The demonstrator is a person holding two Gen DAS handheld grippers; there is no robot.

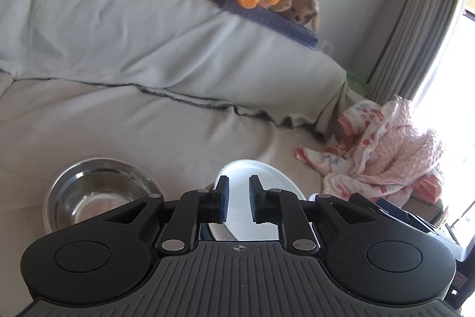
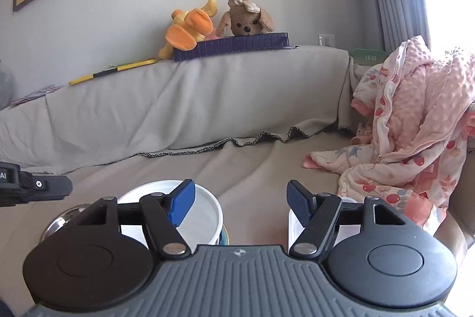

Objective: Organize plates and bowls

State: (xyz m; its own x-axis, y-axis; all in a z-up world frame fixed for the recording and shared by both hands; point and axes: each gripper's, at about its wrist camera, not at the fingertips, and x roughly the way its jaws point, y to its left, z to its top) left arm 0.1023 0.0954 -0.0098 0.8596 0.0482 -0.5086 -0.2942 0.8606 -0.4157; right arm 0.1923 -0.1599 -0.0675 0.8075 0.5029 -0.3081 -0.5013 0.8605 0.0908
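Note:
A steel bowl [image 1: 98, 192] sits on the grey sofa seat at lower left of the left wrist view. A white plate [image 1: 264, 177] lies to its right, below my left gripper [image 1: 239, 199], whose jaws stand a narrow gap apart with nothing between them. In the right wrist view the white plate [image 2: 204, 213] rests on a round container, with the steel bowl's rim [image 2: 58, 223] at its left. A white object [image 2: 292, 228] lies under the right finger. My right gripper [image 2: 240, 205] is wide open and empty above them.
A pink blanket heap [image 2: 415, 132] fills the sofa's right end. Plush duck [image 2: 190, 25] and bear [image 2: 248, 17] sit on a purple box on the sofa back. The left gripper's body [image 2: 32, 186] pokes in at the left.

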